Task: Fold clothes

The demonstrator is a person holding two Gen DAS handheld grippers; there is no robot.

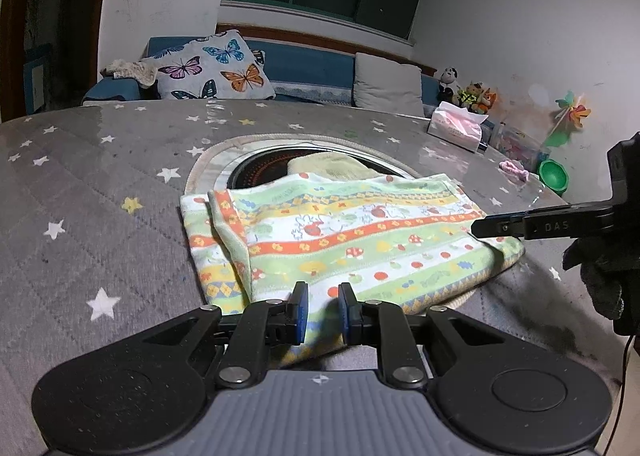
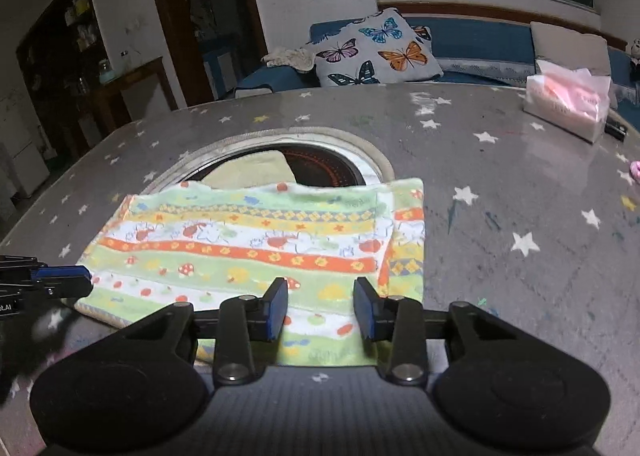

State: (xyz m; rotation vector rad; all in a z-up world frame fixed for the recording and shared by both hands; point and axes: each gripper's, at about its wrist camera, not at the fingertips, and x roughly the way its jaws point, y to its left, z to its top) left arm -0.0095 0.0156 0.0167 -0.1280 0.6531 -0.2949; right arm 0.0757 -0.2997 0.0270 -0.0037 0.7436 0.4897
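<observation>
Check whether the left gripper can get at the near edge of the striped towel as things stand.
Probably yes: the left gripper is open with the striped towel edge right between its fingers, and nothing lies between; the right gripper sits off to the side.

Both wrist views low, close, facing sofa; share striped cloth [image 1: 344, 232].

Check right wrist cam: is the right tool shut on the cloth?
No. The right tool stands open, its pads apart over the striped cloth.

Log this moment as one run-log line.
step: folding | patterned cloth: folded on table | left gripper: open | right gripper: open
</observation>
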